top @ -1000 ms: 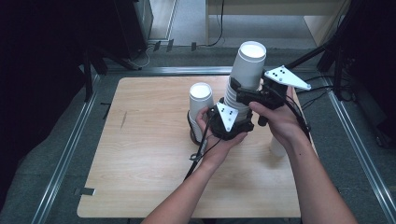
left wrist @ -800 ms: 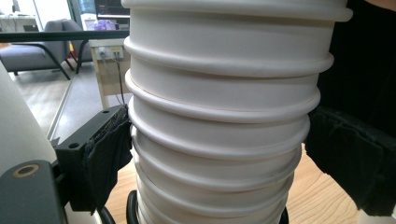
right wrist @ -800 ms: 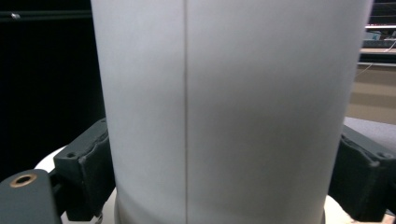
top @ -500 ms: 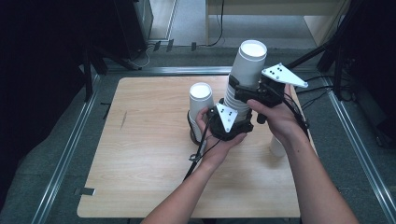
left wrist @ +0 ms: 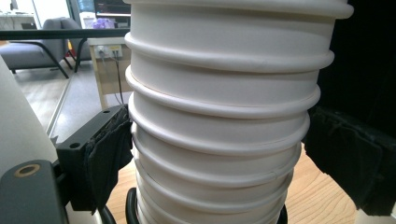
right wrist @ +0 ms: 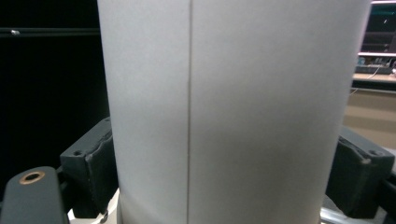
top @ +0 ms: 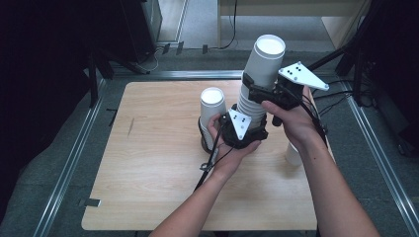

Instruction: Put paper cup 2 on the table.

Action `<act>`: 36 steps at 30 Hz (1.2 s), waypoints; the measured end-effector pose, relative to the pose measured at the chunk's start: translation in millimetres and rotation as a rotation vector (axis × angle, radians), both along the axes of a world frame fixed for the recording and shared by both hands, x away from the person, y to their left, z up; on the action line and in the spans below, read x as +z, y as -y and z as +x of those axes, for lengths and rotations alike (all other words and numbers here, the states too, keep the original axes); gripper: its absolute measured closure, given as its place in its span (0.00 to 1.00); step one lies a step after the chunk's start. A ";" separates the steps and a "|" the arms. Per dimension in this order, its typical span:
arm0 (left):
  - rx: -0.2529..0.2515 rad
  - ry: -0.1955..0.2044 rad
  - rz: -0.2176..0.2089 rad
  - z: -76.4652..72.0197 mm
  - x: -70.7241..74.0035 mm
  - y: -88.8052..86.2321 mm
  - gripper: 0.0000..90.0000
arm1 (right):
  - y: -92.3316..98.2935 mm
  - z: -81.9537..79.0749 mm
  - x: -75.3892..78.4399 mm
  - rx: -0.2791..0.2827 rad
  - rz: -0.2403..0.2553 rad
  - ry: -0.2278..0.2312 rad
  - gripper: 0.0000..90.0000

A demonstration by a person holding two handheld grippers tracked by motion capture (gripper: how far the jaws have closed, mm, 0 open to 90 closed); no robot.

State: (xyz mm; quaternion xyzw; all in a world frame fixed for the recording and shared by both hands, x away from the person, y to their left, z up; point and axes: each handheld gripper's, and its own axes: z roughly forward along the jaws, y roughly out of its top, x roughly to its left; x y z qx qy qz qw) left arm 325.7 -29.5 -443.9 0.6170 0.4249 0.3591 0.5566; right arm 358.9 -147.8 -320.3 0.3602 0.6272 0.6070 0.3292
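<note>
Right claw (top: 259,92) closing round top cup (top: 265,64) of stack (left wrist: 224,140).

A light wooden table (top: 148,187) stands on grey carpet floor (top: 44,197), framed by metal rails (top: 69,163). Beyond its far edge, cables (top: 232,29) lie under a pale wooden desk (top: 291,7). Left and right sides fall dark.

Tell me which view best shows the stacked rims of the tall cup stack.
The left gripper view: the cup stack stands close up, its nested rims layered one above another between that gripper's fingers. The high view shows the whole tilted stack from afar, rims small. The right gripper view shows a smooth cup wall with a seam.
</note>
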 end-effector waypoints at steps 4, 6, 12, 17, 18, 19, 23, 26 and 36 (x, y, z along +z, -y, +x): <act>-0.002 -0.002 0.003 -0.2 0.1 -0.5 0.09 | -1.6 -0.7 2.6 -0.012 -0.002 0.001 0.14; -0.004 -0.001 0.002 -0.2 0.0 -0.7 0.09 | -1.7 -0.5 3.4 -0.011 0.006 -0.003 0.14; -0.004 -0.001 0.000 -0.3 0.1 -0.7 0.10 | -1.0 -0.7 10.0 -0.019 0.050 -0.009 0.15; -0.004 -0.002 0.000 -0.2 0.1 -0.7 0.10 | -3.8 -5.7 15.6 -0.034 0.023 0.034 0.16; -0.003 -0.001 0.000 -0.2 0.0 -0.6 0.10 | -3.7 -6.6 16.7 -0.036 0.024 0.041 0.16; -0.003 -0.001 0.000 -0.2 0.0 -0.6 0.10 | -3.4 -7.4 17.8 -0.038 0.030 0.048 0.16; -0.004 -0.001 0.000 -0.3 0.0 -0.6 0.10 | -4.3 -12.2 23.0 -0.057 0.026 0.096 0.16; -0.004 -0.001 0.000 -0.2 -0.1 -0.6 0.10 | -4.1 -15.4 27.5 -0.060 0.037 0.113 0.17; -0.006 -0.003 0.000 -0.2 0.0 -0.9 0.10 | 4.6 -26.5 38.4 -0.071 0.050 0.133 0.17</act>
